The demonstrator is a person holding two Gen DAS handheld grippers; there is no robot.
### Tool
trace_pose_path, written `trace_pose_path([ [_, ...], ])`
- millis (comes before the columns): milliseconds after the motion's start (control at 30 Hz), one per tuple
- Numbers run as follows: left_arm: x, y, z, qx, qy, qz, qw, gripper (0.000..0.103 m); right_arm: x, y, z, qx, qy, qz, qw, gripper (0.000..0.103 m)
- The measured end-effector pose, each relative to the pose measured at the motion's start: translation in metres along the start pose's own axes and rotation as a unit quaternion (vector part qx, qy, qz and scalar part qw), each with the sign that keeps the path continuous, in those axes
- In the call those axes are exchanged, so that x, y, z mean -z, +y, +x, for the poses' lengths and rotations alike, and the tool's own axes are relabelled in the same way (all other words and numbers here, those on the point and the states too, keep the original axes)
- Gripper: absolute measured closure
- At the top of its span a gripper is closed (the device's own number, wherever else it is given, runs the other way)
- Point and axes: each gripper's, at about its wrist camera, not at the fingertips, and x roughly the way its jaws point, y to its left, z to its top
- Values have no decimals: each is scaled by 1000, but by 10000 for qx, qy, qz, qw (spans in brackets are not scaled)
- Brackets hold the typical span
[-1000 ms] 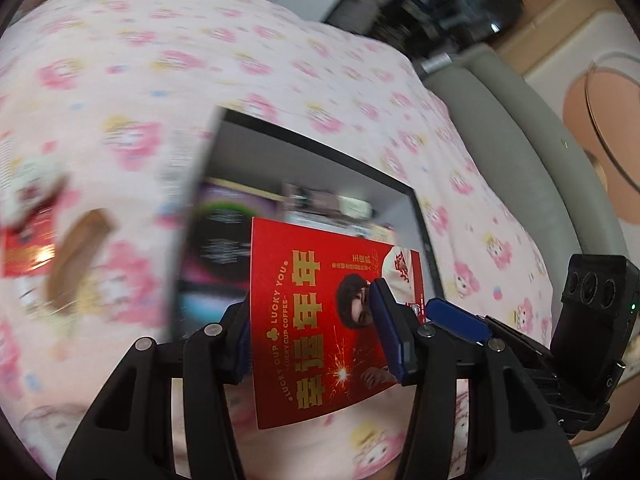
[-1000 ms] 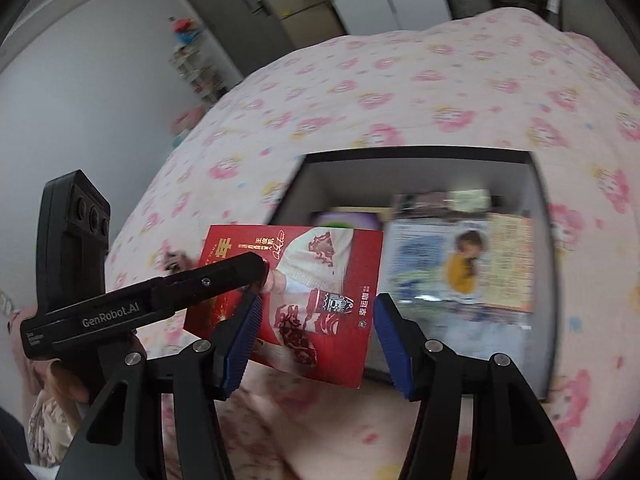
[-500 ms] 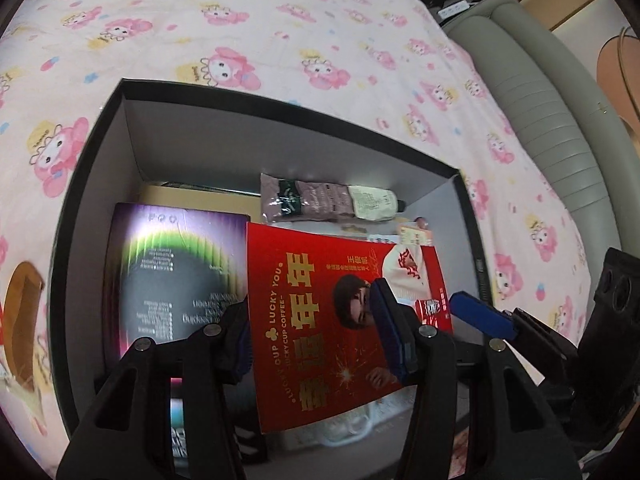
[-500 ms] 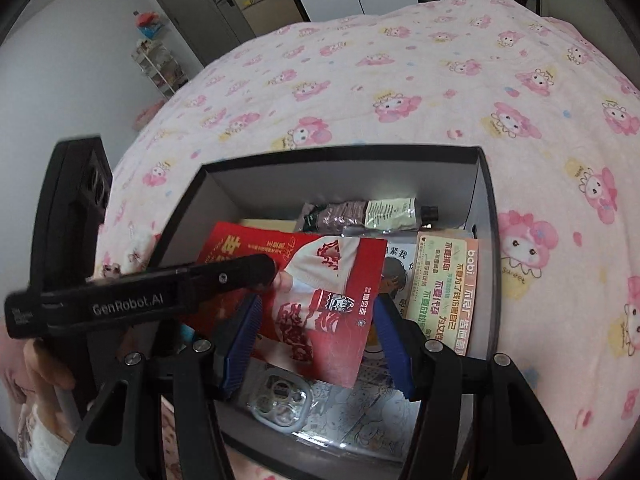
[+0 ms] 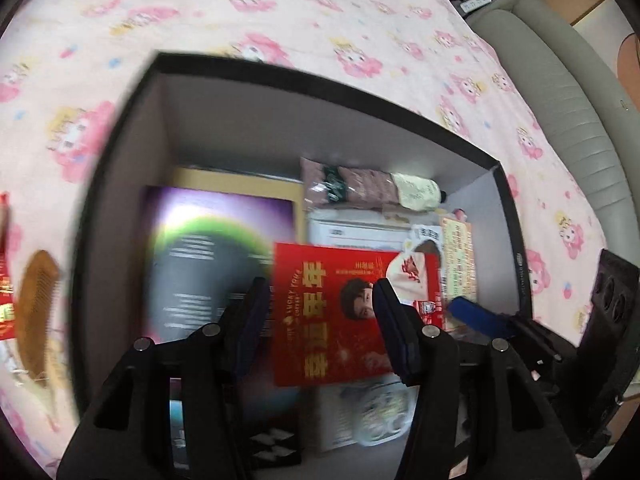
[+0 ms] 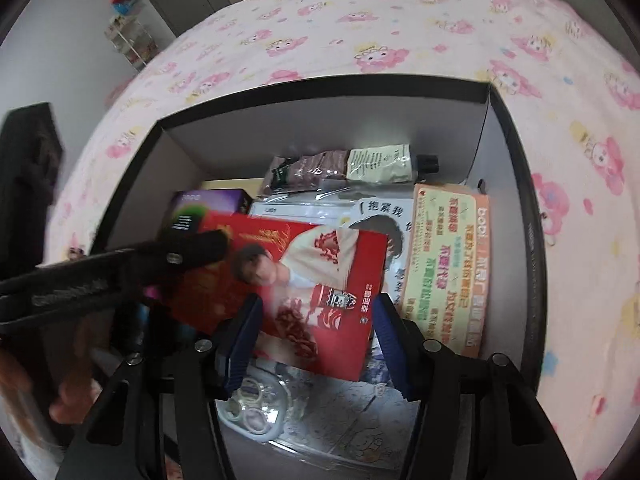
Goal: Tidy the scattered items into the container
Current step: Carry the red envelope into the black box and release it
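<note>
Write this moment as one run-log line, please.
stage: placing | held: red packet | by: left gripper, right gripper | over: black box

packet point(image 5: 344, 312) over box point(image 5: 320, 80) — comb point(image 5: 36, 312) outside

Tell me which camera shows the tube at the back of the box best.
The right wrist view: the tube lies sharp and unobstructed against the box's back wall, its black cap visible. The left wrist view shows the tube too, but motion-blurred.

the red packet point(image 5: 344, 312) looks like glossy printed paper; the box point(image 5: 248, 120) has matt grey card walls and a black rim; the bedsheet point(image 5: 280, 12) is soft printed cloth; the comb point(image 5: 36, 312) looks wooden; both gripper bodies are matt black plastic
</note>
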Motion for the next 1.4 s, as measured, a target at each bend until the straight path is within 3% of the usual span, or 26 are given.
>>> trace_pose_path([
  [100, 0, 6, -3, -85, 5, -40, 10000, 50, -1, 5, -4, 104, -59, -38, 9999, 50],
  [233, -2, 8, 12, 197, 488, -185, 9984, 51, 3, 8, -5, 213, 34, -161, 9996, 50],
  [333, -3, 2, 21, 213, 752, -109, 9969, 51, 3, -1, -1, 12, 150, 45, 9999, 50],
  [400, -4, -5, 21, 189, 788, -51, 9967, 51, 4, -7, 0, -337, 252, 253, 9988, 50],
  [467, -6, -5, 27, 785, 970, -248, 9919, 51, 5, -16, 0, -917, 394, 579, 9933, 50],
  [500, -6, -4, 31, 1102, 1073, -410, 9873, 51, 6, -18, -2, -984, 374, 625, 9925, 50],
  [533, -6, -3, 31, 1143, 1049, -496, 9866, 52, 7, -19, -6, -964, 299, 569, 9933, 50],
  [633, 1, -4, 11, 590, 567, -420, 9958, 54, 12, -11, -19, -720, 83, 235, 9971, 50],
  [667, 4, -3, 6, 581, 540, -447, 9958, 54, 13, -9, -22, -641, 36, 108, 9979, 50],
  [833, 20, -6, -9, 459, 870, -384, 9944, 54, 20, -7, -18, -829, 368, -255, 9956, 50],
  [1000, 30, -19, 3, 468, 1270, -77, 9908, 54, 26, -3, -17, -782, 462, -567, 9942, 50],
  [1133, 28, -20, 21, 622, 1480, -138, 9869, 57, 29, -1, -7, -782, 605, -528, 9937, 50],
  [1233, 25, -18, 31, 607, 1510, -174, 9865, 57, 26, -1, 0, -708, 606, -549, 9941, 50],
  [1333, 17, -7, 29, 862, 1394, -497, 9852, 57, 10, -8, 5, -833, 657, -338, 9938, 50],
  [1400, 11, -2, 13, 1026, 1071, -553, 9874, 57, 3, -15, 3, -968, 610, -100, 9934, 50],
])
